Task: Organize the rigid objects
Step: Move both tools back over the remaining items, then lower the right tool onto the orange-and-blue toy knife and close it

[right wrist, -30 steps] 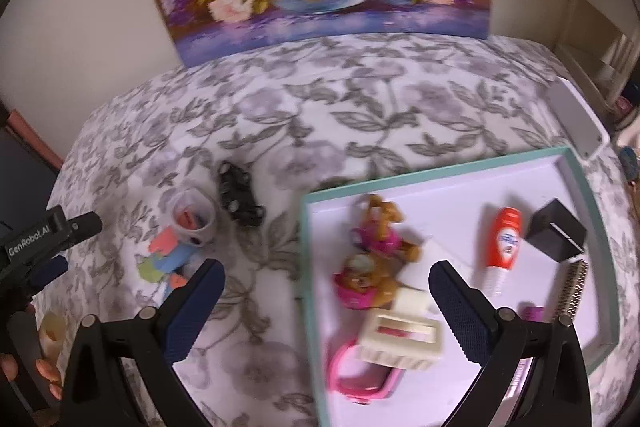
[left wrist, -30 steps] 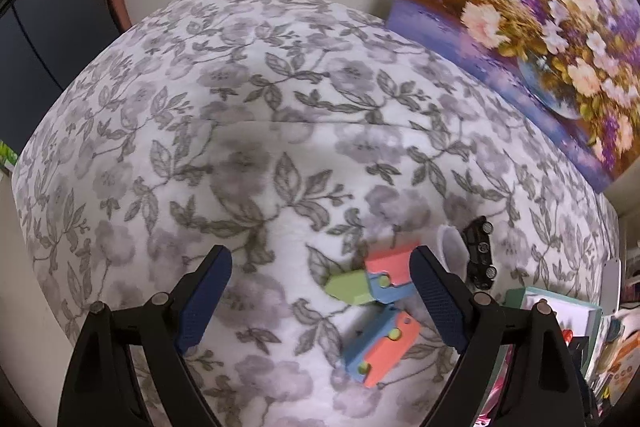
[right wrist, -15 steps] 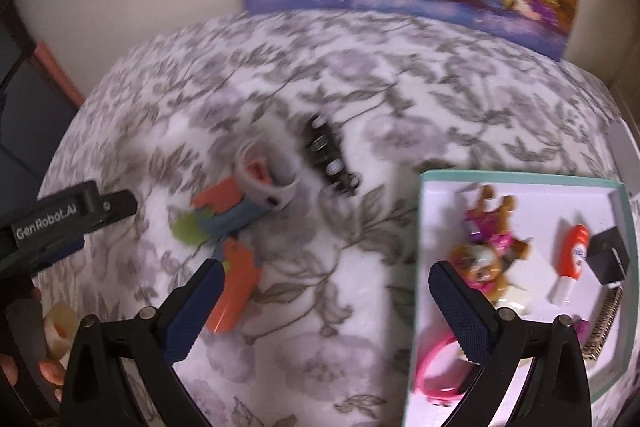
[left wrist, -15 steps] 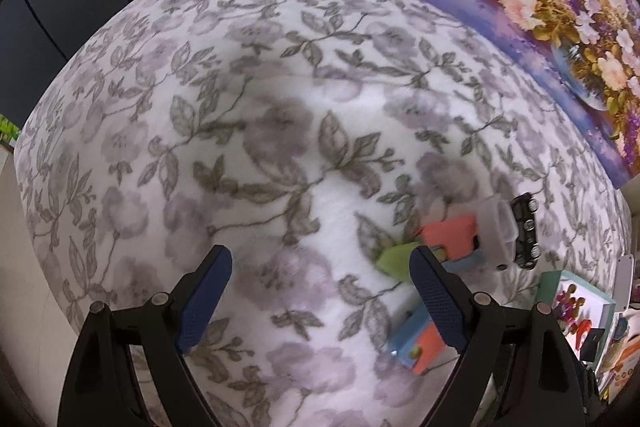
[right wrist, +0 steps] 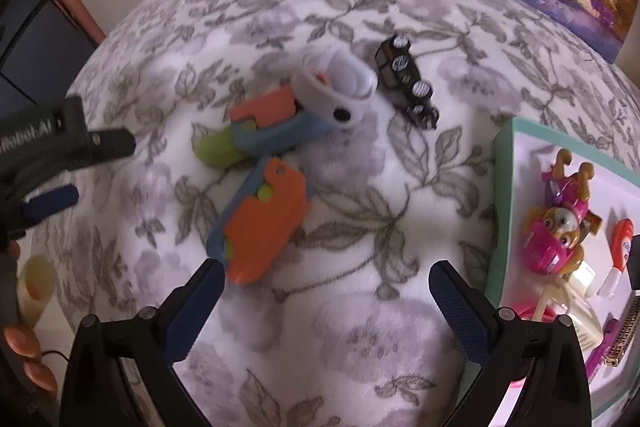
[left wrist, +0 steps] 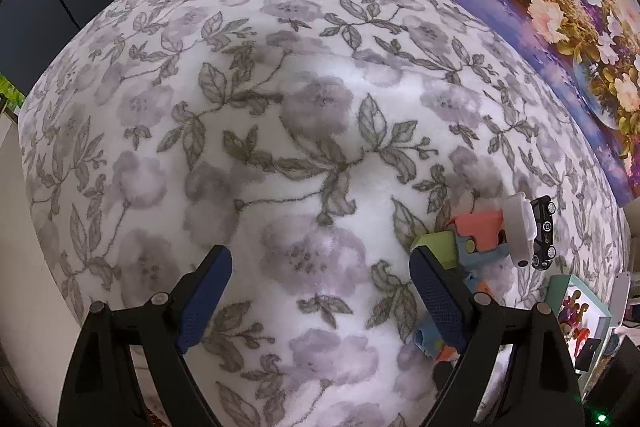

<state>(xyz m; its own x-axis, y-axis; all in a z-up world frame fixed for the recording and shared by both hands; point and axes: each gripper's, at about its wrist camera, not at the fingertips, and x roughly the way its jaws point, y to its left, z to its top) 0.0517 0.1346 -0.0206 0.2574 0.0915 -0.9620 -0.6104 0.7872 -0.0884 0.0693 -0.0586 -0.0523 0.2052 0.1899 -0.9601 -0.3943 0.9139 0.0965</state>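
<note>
Both fingers (left wrist: pixel 318 285) (right wrist: pixel 324 301) gape wide, empty, above floral cloth (left wrist: pixel 280 131) beside orange toys (right wrist: pixel 266 223)

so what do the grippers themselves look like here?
Both alike: the left gripper and right gripper have black angular arms with small silver screws, ending in dark blue textured fingers. Seen from the right wrist view, the left unit's black body carries white lettering, too blurred to read.
</note>
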